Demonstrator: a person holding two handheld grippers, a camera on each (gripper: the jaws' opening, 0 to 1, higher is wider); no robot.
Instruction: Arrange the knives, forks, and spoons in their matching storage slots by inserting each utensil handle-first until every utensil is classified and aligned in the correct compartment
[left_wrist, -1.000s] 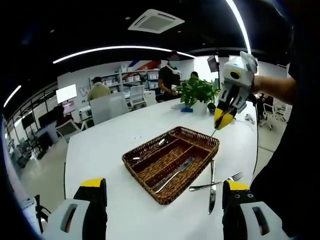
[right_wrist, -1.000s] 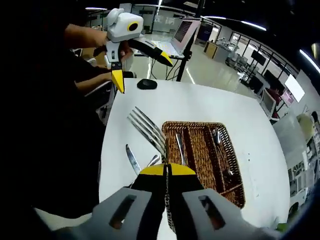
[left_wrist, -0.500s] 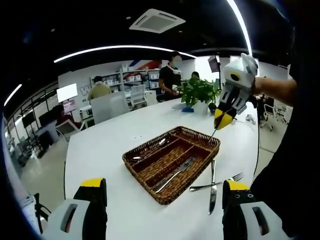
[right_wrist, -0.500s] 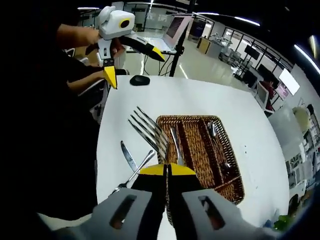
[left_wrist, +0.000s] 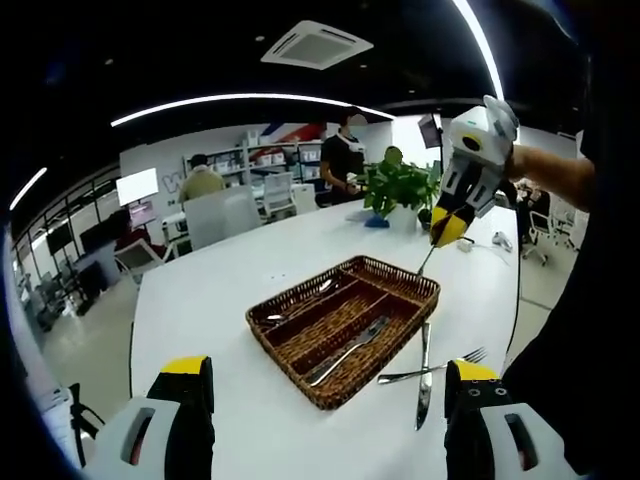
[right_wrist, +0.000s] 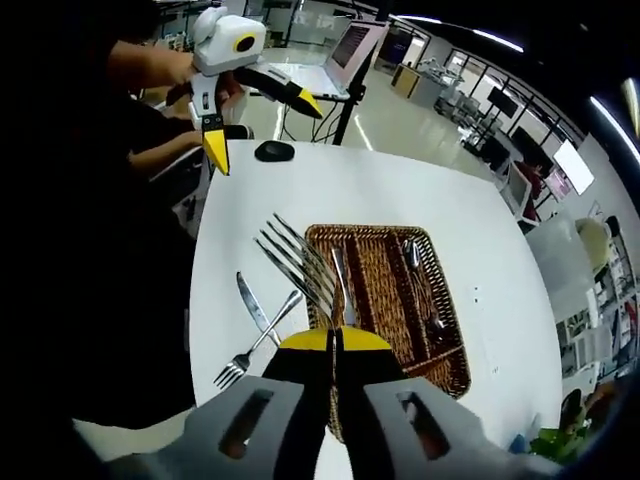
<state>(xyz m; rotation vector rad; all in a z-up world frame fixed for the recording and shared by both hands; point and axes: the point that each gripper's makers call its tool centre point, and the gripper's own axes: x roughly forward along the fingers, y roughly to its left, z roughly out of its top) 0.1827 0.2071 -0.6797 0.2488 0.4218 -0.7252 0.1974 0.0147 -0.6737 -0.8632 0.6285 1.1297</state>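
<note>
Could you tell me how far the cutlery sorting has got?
Done: a knife and a spoon lie in the basket. In hand: the right gripper is clamped on a fork. Left: a second fork and a second knife on the table.

White hand-held gripper (right_wrist: 333, 335) (yellow-tipped jaws)

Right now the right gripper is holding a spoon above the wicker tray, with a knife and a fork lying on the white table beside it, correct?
Not quite: the right gripper holds a fork, not a spoon; the right gripper view shows its tines. The rest stands: it is above the wicker tray, with a knife and another fork on the white table.
</note>
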